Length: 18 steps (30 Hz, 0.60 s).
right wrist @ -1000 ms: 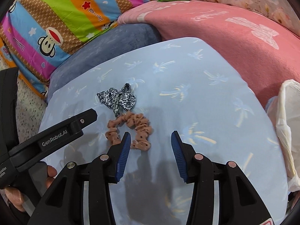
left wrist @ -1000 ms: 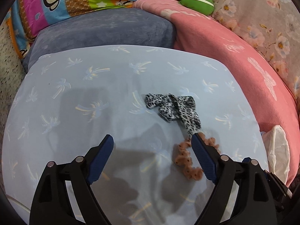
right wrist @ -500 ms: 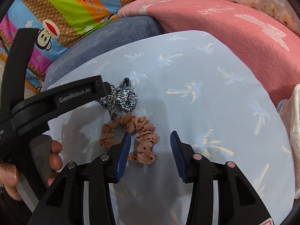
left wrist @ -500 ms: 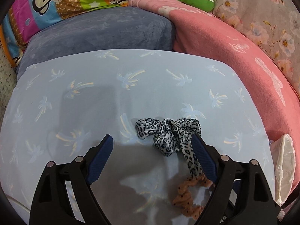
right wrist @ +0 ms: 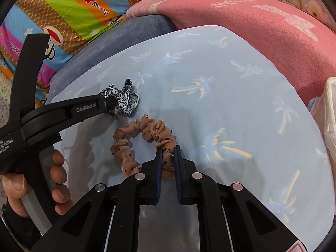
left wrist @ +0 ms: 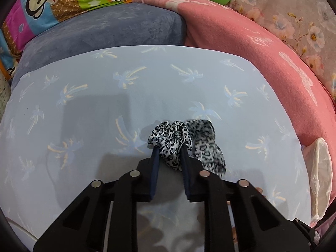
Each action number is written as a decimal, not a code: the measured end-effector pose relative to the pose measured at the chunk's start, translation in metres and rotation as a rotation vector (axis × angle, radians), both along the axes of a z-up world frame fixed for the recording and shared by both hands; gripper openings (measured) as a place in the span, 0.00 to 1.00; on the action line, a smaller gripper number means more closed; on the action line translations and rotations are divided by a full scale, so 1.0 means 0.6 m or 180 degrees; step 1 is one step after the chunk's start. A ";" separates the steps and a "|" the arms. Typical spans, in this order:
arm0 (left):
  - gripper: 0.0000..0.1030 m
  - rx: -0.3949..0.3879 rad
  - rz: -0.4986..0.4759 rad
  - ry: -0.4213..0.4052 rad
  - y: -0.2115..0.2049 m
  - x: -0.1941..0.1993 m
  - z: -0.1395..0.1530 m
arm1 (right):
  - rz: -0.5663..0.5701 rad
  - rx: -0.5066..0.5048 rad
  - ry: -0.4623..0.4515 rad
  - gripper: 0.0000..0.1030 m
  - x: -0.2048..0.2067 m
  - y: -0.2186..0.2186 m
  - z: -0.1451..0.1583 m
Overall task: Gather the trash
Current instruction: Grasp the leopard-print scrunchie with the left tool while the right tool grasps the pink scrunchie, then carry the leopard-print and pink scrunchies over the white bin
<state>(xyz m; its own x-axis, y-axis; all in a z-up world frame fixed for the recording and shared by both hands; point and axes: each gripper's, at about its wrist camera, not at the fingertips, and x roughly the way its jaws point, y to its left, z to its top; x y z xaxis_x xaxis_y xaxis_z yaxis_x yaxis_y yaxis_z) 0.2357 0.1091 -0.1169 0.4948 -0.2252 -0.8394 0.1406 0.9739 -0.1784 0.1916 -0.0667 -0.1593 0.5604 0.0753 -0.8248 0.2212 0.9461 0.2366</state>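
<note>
Both grippers, spread wide half a second ago, are now pinched on cloth. Left gripper (left wrist: 168,153): its blue pads are pressed onto the leopard-print hair tie (left wrist: 172,138), which bunches up between and above the fingertips at 12 o'clock, one blurred loop hanging off at 2 o'clock. Right gripper (right wrist: 167,154): jaws drawn close together, nipping the near arc of the brown dotted hair tie (right wrist: 145,138); the rest of that ring lies flat on the pale blue palm-print sheet (right wrist: 231,96), curving away toward 10 o'clock. From the right wrist view, the left gripper (right wrist: 109,103) enters from 9 o'clock, its tip buried in the leopard-print hair tie (right wrist: 124,99), just beyond the brown one but apart from it.

Meaning for the task: both pieces appear secured, so the grasp step looks complete and lifting is the likely next move.

Surroundings: a white plastic bag (left wrist: 319,168) sits at 3 o'clock off the sheet's edge, probably the place for the trash. Beyond lie a grey-blue cushion (left wrist: 109,29) at 11 o'clock, a pink blanket (left wrist: 262,48) at 1 o'clock and a striped monkey-print pillow (right wrist: 69,14). Nothing stands between either gripper and the bag; the trailing loops could snag or slip.
</note>
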 end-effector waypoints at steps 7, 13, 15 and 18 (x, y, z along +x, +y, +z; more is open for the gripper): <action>0.12 -0.0021 -0.0093 -0.0007 -0.034 -0.043 0.016 | -0.0141 0.0036 -0.0075 0.08 -0.043 -0.030 0.022; 0.11 -0.0076 -0.0261 -0.0070 -0.080 -0.084 0.042 | -0.0329 0.0024 -0.0181 0.08 -0.096 -0.070 0.049; 0.11 -0.0094 -0.0313 -0.0081 -0.096 -0.096 0.049 | -0.0399 0.0013 -0.0220 0.08 -0.117 -0.085 0.059; 0.11 -0.0132 -0.0415 -0.0114 -0.124 -0.117 0.060 | -0.0515 0.0021 -0.0271 0.08 -0.150 -0.109 0.073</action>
